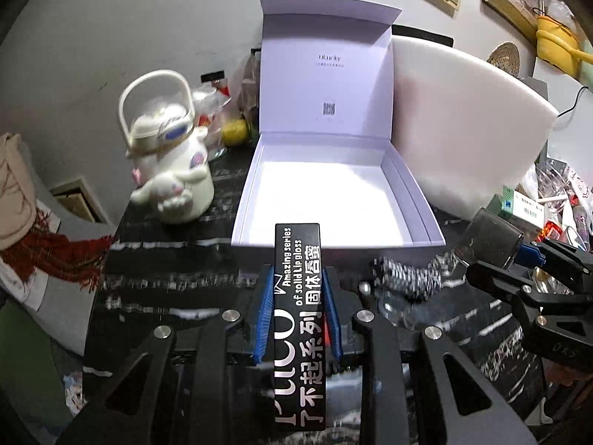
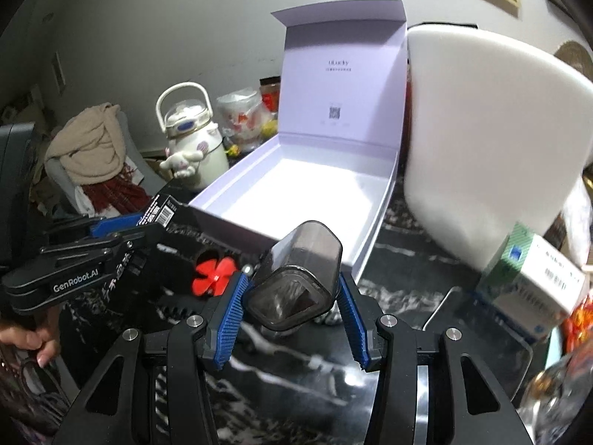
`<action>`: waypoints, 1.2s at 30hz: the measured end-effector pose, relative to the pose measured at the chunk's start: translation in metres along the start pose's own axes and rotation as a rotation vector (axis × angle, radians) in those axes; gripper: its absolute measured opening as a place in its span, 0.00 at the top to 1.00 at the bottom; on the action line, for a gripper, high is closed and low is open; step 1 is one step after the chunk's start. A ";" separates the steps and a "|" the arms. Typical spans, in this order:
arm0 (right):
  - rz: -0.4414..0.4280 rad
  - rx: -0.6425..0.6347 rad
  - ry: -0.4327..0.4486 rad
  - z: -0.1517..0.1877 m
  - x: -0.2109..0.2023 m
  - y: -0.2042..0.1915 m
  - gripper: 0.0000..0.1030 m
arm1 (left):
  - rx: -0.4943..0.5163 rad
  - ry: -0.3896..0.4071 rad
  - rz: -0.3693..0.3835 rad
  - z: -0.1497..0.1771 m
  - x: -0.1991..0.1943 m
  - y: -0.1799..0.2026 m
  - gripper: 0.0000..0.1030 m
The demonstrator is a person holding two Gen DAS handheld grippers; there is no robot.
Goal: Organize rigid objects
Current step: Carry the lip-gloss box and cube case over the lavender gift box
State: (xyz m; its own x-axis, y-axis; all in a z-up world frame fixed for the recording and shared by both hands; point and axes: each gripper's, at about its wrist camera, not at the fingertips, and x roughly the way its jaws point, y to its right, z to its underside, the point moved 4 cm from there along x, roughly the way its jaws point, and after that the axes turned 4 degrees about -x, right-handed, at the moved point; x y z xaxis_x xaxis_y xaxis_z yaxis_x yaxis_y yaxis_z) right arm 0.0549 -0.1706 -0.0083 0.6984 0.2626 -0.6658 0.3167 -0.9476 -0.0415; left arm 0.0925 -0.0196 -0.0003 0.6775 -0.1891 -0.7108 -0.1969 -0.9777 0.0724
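Left wrist view first: my left gripper [image 1: 298, 289] is pinching a black lip gloss box [image 1: 299, 315] lengthwise between its blue pads, the carton's far end poking out toward the open lilac box [image 1: 418, 200]. That box sits just beyond on the dark marble table [image 1: 166, 270], lid propped upright, floor bare. A white bottle [image 1: 170, 163] stands to its left; a checkered band [image 1: 407, 278] lies on the table near right. At the right edge I see my right gripper [image 1: 519, 259] carrying a smoky cap [image 1: 489, 237].

Right wrist view: the right gripper is clamped on the cap [image 2: 300, 282], a translucent grey case, held tilted above the table just short of the box's near corner. The left gripper [image 2: 148, 222] hangs at far left with its carton, a hand [image 2: 26, 341] below it.

I judge both items are lifted and in transit. Next, I need to carry each over the near wall, lower inside, and place them apart so they don't collide.
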 end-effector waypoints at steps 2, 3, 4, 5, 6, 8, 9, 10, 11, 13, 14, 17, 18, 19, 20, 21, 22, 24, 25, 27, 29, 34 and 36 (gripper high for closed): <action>0.003 -0.003 0.007 -0.006 0.002 0.003 0.53 | 0.007 0.006 0.005 -0.010 0.005 0.001 0.75; 0.006 -0.005 0.011 -0.010 0.004 0.005 0.53 | 0.013 0.009 0.008 -0.016 0.008 0.002 0.75; 0.007 -0.006 0.012 -0.012 0.005 0.007 0.53 | 0.018 0.011 0.011 -0.020 0.011 0.003 0.75; 0.009 -0.006 0.014 -0.016 0.007 0.009 0.53 | 0.021 0.012 0.012 -0.023 0.013 0.004 0.75; 0.010 -0.007 0.015 -0.019 0.009 0.011 0.53 | 0.025 0.012 0.017 -0.028 0.017 0.005 0.75; 0.009 -0.008 0.017 -0.025 0.013 0.014 0.53 | 0.029 0.010 0.026 -0.035 0.023 0.006 0.75; 0.009 -0.009 0.018 -0.028 0.015 0.015 0.53 | 0.030 0.010 0.030 -0.038 0.025 0.006 0.75; 0.008 -0.010 0.019 -0.032 0.018 0.017 0.53 | 0.034 0.009 0.034 -0.043 0.029 0.007 0.75; 0.008 -0.013 0.020 -0.036 0.020 0.018 0.53 | 0.037 0.007 0.038 -0.045 0.030 0.007 0.75; 0.009 -0.019 0.025 -0.043 0.025 0.021 0.53 | 0.045 0.005 0.047 -0.053 0.037 0.007 0.75; 0.009 -0.022 0.027 -0.047 0.027 0.022 0.53 | 0.050 0.006 0.047 -0.057 0.040 0.008 0.75; 0.007 -0.032 0.032 -0.058 0.035 0.026 0.53 | 0.061 0.005 0.051 -0.070 0.050 0.008 0.75; 0.007 -0.035 0.032 -0.061 0.038 0.028 0.53 | 0.064 0.004 0.051 -0.074 0.053 0.008 0.75; 0.007 -0.037 0.033 -0.064 0.042 0.029 0.53 | 0.066 0.004 0.051 -0.077 0.057 0.008 0.75; 0.007 -0.039 0.033 -0.067 0.044 0.030 0.53 | 0.069 0.003 0.049 -0.081 0.061 0.009 0.75; 0.006 -0.039 0.034 -0.071 0.049 0.032 0.53 | 0.070 0.001 0.048 -0.085 0.065 0.008 0.75; 0.004 -0.038 0.037 -0.074 0.052 0.034 0.53 | 0.071 -0.002 0.052 -0.088 0.069 0.008 0.75; 0.000 -0.038 0.040 -0.081 0.059 0.038 0.53 | 0.072 -0.010 0.062 -0.094 0.074 0.007 0.75; -0.002 -0.040 0.041 -0.083 0.061 0.039 0.53 | 0.077 -0.014 0.065 -0.098 0.079 0.007 0.75; -0.004 -0.042 0.044 -0.089 0.068 0.042 0.53 | 0.086 -0.018 0.065 -0.104 0.086 0.008 0.75; -0.005 -0.046 0.048 -0.095 0.074 0.045 0.53 | 0.096 -0.026 0.071 -0.110 0.094 0.009 0.75; -0.010 -0.047 0.047 -0.106 0.093 0.054 0.53 | 0.117 -0.048 0.073 -0.124 0.117 0.010 0.75; -0.008 -0.055 0.047 -0.109 0.103 0.057 0.53 | 0.125 -0.055 0.071 -0.128 0.125 0.010 0.75</action>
State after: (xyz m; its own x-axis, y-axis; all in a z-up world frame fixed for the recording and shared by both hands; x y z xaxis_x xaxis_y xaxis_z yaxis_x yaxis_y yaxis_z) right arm 0.2148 -0.1781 0.0013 0.7249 0.2796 -0.6296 0.3563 -0.9344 -0.0047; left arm 0.2655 -0.0649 0.0010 0.6193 -0.2492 -0.7446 -0.3321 -0.9424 0.0392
